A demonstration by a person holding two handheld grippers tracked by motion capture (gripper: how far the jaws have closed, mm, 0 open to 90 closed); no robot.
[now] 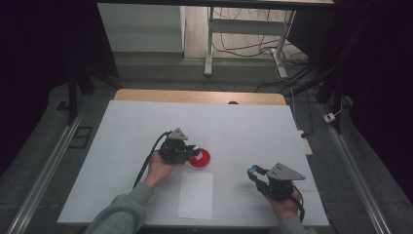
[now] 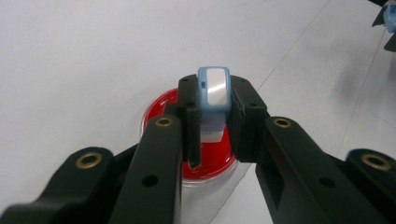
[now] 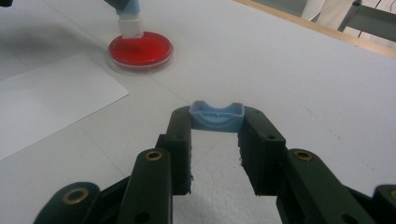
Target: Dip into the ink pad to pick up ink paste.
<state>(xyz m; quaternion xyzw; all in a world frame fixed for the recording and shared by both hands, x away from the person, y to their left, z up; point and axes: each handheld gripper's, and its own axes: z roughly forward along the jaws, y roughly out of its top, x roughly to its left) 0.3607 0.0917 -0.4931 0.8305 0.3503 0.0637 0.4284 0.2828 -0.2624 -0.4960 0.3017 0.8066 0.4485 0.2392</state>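
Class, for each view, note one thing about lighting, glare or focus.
High view: dim, dark surroundings, pale table brightest. Left gripper view: glare on the blue stamp, near jaws soft. Right gripper view: blue cap sharp, red ink dish slightly soft with a glossy sheen.

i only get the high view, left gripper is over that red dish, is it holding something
Observer: Yes, the left gripper is shut on a small blue and white plastic stamp, white end down over the round red ink pad in its clear dish.
Operator: and the right one
Observer: The right gripper is shut on a pale blue plastic cap, hollow side up.
Operator: paper near it
Observer: The white paper sheet lies flat, apart from the dish.
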